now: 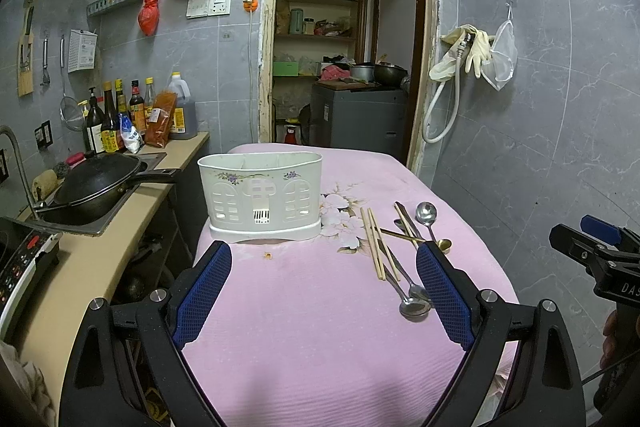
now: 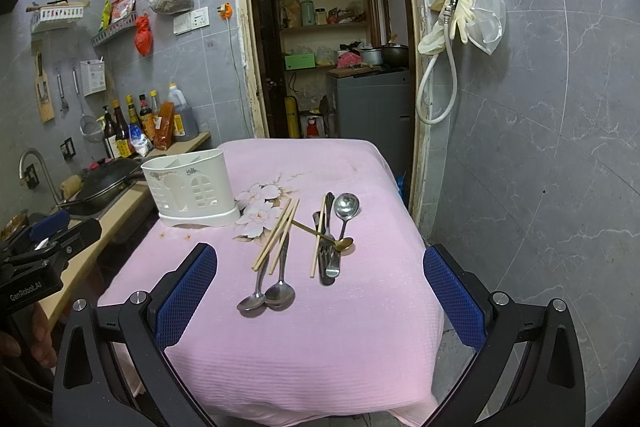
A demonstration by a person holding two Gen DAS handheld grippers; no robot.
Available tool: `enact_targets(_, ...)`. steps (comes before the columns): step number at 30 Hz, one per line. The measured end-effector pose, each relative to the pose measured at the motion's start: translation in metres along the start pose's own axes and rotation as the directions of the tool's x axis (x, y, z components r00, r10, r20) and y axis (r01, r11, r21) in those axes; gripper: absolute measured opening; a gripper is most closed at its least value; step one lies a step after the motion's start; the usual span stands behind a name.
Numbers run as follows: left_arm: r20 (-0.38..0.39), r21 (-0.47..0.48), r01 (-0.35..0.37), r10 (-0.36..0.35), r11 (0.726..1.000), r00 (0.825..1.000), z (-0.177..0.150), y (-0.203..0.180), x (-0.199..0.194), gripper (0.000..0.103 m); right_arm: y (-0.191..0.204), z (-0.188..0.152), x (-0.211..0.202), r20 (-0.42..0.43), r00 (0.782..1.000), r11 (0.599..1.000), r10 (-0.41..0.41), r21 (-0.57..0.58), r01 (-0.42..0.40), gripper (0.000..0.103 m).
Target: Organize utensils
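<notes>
From the left wrist, the left gripper point(image 1: 323, 287) is hovering wide open and empty, facing the white perforated plastic utensil caddy point(image 1: 261, 195) on the far left of the pink cloth-covered table point(image 1: 320, 339).

From the right wrist, the right gripper point(image 2: 320, 291) is likewise gaping empty, probably lining up on the loose steel spoons point(image 2: 267, 297) and wooden chopsticks point(image 2: 276, 233) lying right of the caddy.

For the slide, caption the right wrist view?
Open right tongs hover above steel spoons and wooden chopsticks on pink tablecloth, beside white plastic utensil holder.
</notes>
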State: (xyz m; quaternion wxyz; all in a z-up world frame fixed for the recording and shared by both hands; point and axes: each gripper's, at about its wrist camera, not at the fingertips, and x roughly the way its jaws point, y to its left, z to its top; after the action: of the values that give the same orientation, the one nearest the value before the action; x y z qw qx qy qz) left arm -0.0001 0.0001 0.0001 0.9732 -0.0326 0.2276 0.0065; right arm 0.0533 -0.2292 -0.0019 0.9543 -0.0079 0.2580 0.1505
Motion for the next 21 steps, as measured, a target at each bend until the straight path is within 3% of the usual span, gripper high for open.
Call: enact_targets(21, -0.006, 0.003, 0.002, -0.002, 1.0, 1.0, -0.0068, -0.0039, 0.007, 0.09, 0.0016, 0.0013, 0.0028, -0.002, 1.0, 1.0, 0.0, 0.001, 0.0, 0.103)
